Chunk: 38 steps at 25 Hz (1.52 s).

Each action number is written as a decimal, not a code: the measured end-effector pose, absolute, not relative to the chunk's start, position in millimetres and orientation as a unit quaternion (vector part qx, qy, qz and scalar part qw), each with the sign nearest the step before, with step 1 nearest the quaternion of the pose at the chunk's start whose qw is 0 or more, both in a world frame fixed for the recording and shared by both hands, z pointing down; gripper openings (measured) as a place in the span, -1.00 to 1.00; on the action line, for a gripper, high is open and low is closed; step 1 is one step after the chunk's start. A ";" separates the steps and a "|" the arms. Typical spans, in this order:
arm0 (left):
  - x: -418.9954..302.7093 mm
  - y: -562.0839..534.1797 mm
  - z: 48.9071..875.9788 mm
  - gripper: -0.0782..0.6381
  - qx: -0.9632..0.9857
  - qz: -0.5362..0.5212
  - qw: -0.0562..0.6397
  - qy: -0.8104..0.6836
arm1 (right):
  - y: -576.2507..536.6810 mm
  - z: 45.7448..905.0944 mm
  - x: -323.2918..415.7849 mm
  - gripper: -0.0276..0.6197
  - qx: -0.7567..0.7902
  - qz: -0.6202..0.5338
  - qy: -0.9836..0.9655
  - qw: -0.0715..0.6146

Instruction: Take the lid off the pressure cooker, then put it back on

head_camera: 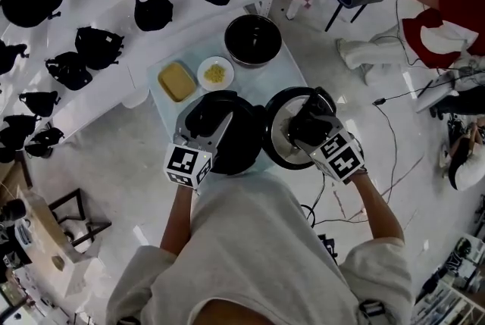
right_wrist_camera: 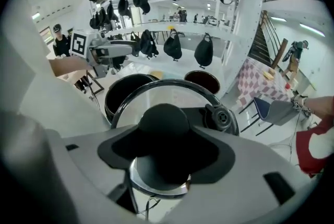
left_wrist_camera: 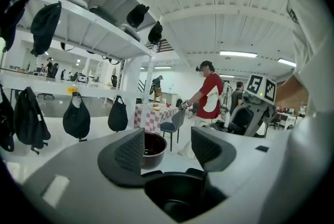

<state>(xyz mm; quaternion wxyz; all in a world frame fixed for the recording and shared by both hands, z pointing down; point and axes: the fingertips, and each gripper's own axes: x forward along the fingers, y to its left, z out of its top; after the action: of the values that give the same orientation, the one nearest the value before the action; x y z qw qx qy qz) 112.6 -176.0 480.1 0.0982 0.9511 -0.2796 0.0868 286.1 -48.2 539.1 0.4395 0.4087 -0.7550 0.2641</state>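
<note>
holding the lid (right_wrist_camera: 156,93) off the pot with the right gripper (right_wrist_camera: 166,154), clamped wide on both sides of its black knob (right_wrist_camera: 164,122). in the head view, found right of centre, with the lid (head_camera: 279,142) a little tilted and not resting on any rim.

keeping the left gripper (head_camera: 218,123) low over the left part of the pressure cooker pot (head_camera: 248,145), jaws apart and pressed on nothing. looking past them, only the dark open mouth of the pot (left_wrist_camera: 180,199) below. cannot tell whether touching the rim.

for the coming move, probably leftward in the head view: the pot just beside the lid there, on its left side, mouth open upward. in the right gripper view, at upper left behind the lid's edge (right_wrist_camera: 125,92). so likely to carry the lid left over the mouth, make it level, then lower it. nearer to the pot with the left gripper, but bearing the lid with the right one. better to mind the left gripper over the mouth, perhaps drawing it aside first.
</note>
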 end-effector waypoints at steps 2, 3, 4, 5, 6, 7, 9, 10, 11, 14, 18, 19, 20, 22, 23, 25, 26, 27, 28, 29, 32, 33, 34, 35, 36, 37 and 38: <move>106.9 -176.9 479.3 -0.05 0.948 0.085 0.098 -0.289 | -56.0 536.4 271.6 -0.08 0.387 0.257 -0.766 0.445; 103.9 -177.0 478.7 -0.06 0.947 0.083 0.098 -0.294 | -59.6 536.7 265.1 -0.08 0.377 0.254 -0.769 0.450; 100.5 -176.8 478.1 -0.06 0.946 0.082 0.098 -0.299 | -62.5 537.5 258.7 -0.08 0.367 0.253 -0.770 0.456; 96.7 -176.3 477.6 -0.06 0.944 0.081 0.099 -0.303 | -64.9 538.6 252.4 -0.08 0.357 0.251 -0.771 0.463; 92.3 -175.8 477.2 -0.06 0.943 0.080 0.099 -0.307 | -67.1 539.5 245.8 -0.08 0.347 0.249 -0.772 0.471; 87.1 -175.6 476.9 -0.06 0.942 0.079 0.100 -0.312 | -69.8 540.1 238.6 -0.08 0.337 0.245 -0.772 0.479; 74.8 -175.6 477.1 -0.06 0.938 0.078 0.101 -0.322 | -77.4 540.7 223.5 -0.08 0.317 0.234 -0.775 0.494; 68.3 -175.7 477.5 -0.06 0.936 0.077 0.102 -0.327 | -82.1 540.9 216.1 -0.08 0.306 0.226 -0.777 0.502; 62.0 -175.6 478.0 -0.06 0.934 0.076 0.102 -0.333 | -86.5 541.3 208.7 -0.08 0.297 0.221 -0.778 0.508; 42.3 -174.1 477.7 -0.06 0.927 0.074 0.103 -0.352 | -95.0 542.8 184.6 -0.08 0.272 0.213 -0.783 0.517; 15.6 -171.9 474.5 -0.06 0.919 0.073 0.103 -0.373 | -103.3 545.7 152.5 -0.08 0.244 0.202 -0.790 0.525; 8.9 -171.7 474.6 -0.06 0.917 0.073 0.102 -0.378 | -105.0 547.7 145.5 -0.08 0.238 0.200 -0.791 0.528; 2.0 -171.6 474.8 -0.06 0.915 0.073 0.103 -0.383 | -106.2 549.6 138.3 -0.08 0.232 0.198 -0.791 0.531; -12.3 -171.3 474.8 -0.06 0.910 0.071 0.104 -0.394 | -109.4 553.6 123.6 -0.08 0.219 0.195 -0.791 0.536; -18.9 -170.8 474.8 -0.06 0.908 0.070 0.104 -0.400 | -111.5 556.1 116.7 -0.08 0.215 0.193 -0.792 0.537; -29.8 -169.2 475.2 -0.06 0.904 0.069 0.105 -0.408 | -114.1 561.5 104.8 -0.08 0.210 0.190 -0.793 0.539; -34.7 -168.5 475.6 -0.06 0.903 0.068 0.104 -0.411 | -114.3 563.7 99.0 -0.08 0.207 0.191 -0.793 0.541; -39.5 -168.3 476.0 -0.06 0.902 0.067 0.104 -0.414 | -114.4 565.7 93.1 -0.08 0.203 0.192 -0.793 0.542; -44.1 -168.5 476.3 -0.06 0.900 0.066 0.104 -0.417 | -114.7 567.7 87.2 -0.08 0.200 0.192 -0.793 0.543; -48.3 -168.8 476.7 -0.06 0.899 0.065 0.105 -0.420 | -114.9 569.9 81.6 -0.08 0.196 0.191 -0.793 0.544; -58.2 -170.2 477.9 -0.06 0.896 0.065 0.105 -0.427 | -114.3 577.3 67.8 -0.08 0.185 0.188 -0.791 0.551; -60.5 -170.8 477.9 -0.06 0.895 0.064 0.105 -0.428 | -114.7 579.9 64.0 -0.08 0.183 0.188 -0.791 0.552; -62.2 -171.7 477.6 -0.06 0.895 0.063 0.105 -0.429 | -115.3 582.3 61.0 -0.08 0.183 0.189 -0.791 0.552; -63.4 -172.7 477.3 -0.06 0.895 0.062 0.105 -0.430 | -116.3 584.6 58.5 -0.08 0.183 0.189 -0.791 0.552; -64.6 -173.7 477.4 -0.06 0.894 0.061 0.105 -0.430 | -117.6 586.9 56.5 -0.08 0.184 0.189 -0.791 0.552; -65.6 -174.8 477.6 -0.06 0.894 0.061 0.104 -0.431 | -119.1 589.2 55.0 -0.08 0.185 0.188 -0.789 0.554; -66.6 -175.8 477.8 -0.06 0.894 0.061 0.104 -0.431 | -120.5 591.3 53.8 -0.08 0.185 0.187 -0.787 0.557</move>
<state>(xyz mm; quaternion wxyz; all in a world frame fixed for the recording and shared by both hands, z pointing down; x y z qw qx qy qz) -66.6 -175.8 477.8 0.1044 0.8943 -0.4309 0.0609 53.8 -120.5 591.3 0.5575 0.1848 -0.7874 0.1875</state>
